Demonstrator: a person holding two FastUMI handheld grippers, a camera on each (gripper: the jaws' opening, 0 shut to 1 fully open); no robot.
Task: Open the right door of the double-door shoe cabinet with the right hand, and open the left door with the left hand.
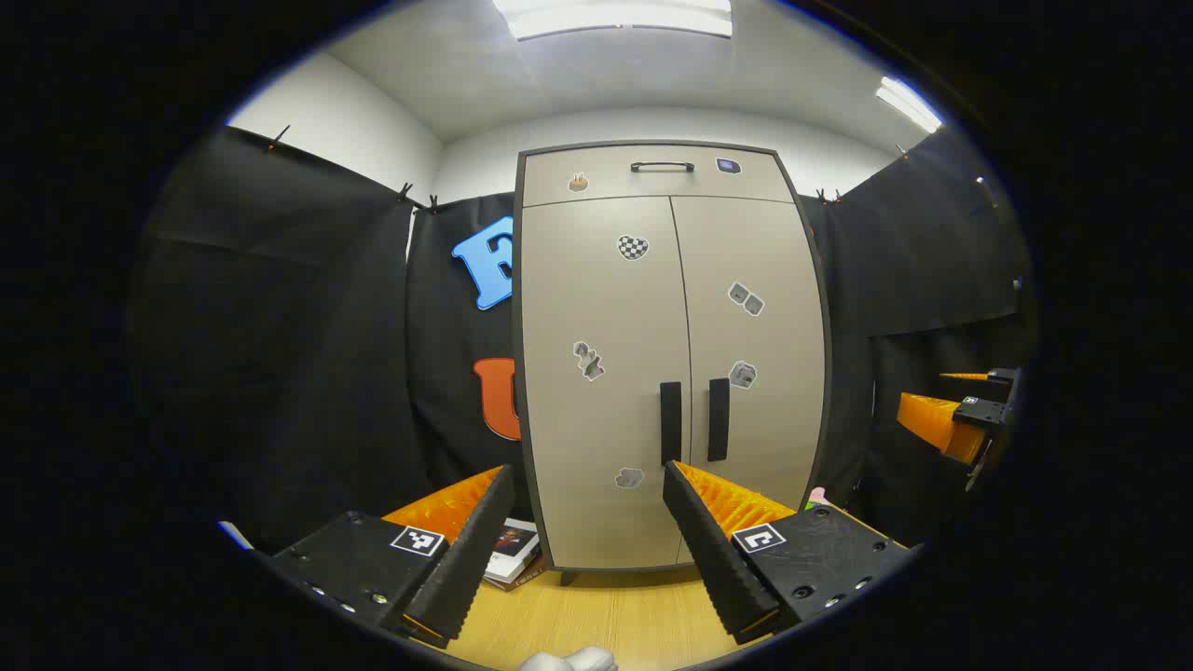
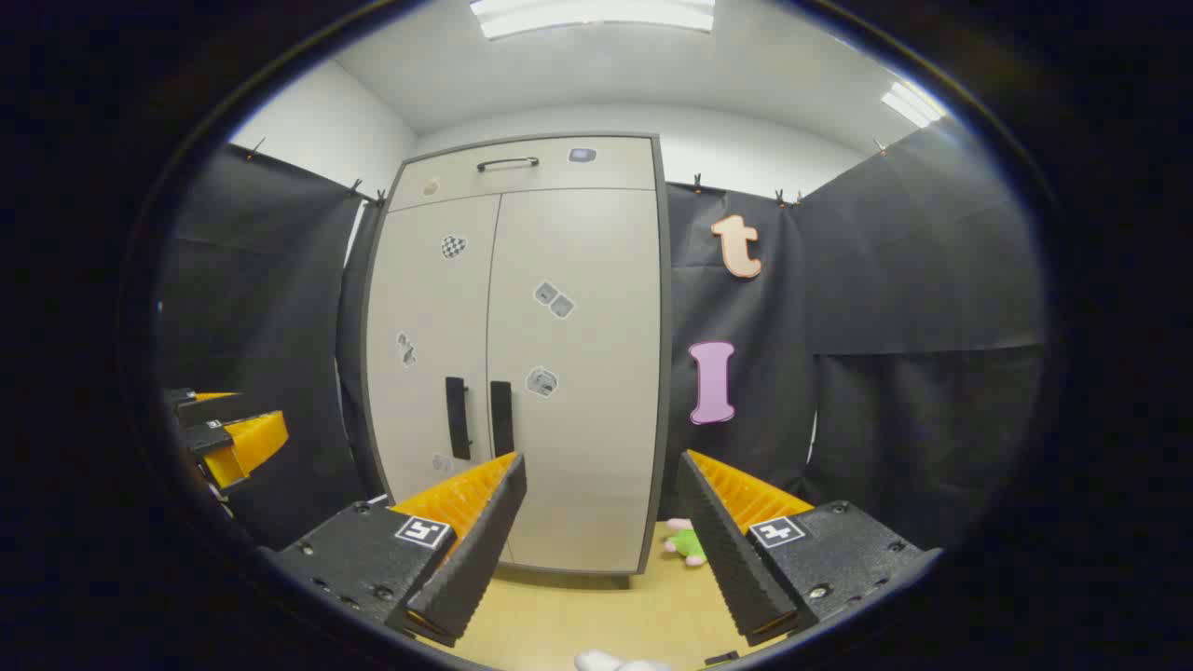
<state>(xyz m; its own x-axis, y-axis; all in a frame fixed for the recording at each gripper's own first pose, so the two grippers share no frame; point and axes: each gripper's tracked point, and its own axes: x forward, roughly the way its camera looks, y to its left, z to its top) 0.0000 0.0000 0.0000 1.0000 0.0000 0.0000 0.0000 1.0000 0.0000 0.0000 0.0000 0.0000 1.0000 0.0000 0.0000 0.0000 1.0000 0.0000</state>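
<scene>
The beige shoe cabinet (image 1: 666,280) stands ahead with both doors closed. Two black vertical handles sit side by side at its middle: the left door handle (image 1: 670,422) and the right door handle (image 1: 718,418). My left gripper (image 1: 587,485) is open, short of the cabinet, its right finger just below the left handle. In the right gripper view the cabinet (image 2: 522,326) is left of centre, with the left door handle (image 2: 456,417) and the right door handle (image 2: 501,417). My right gripper (image 2: 601,475) is open and apart from the doors. The other gripper (image 2: 228,433) shows at the far left.
A drawer with a black handle (image 1: 662,167) tops the cabinet. Books (image 1: 517,554) lie on the wooden floor (image 1: 606,615) left of the cabinet. A pink and green toy (image 2: 688,540) lies to its right. Black cloth walls stand on both sides. The right gripper (image 1: 960,415) shows at the far right.
</scene>
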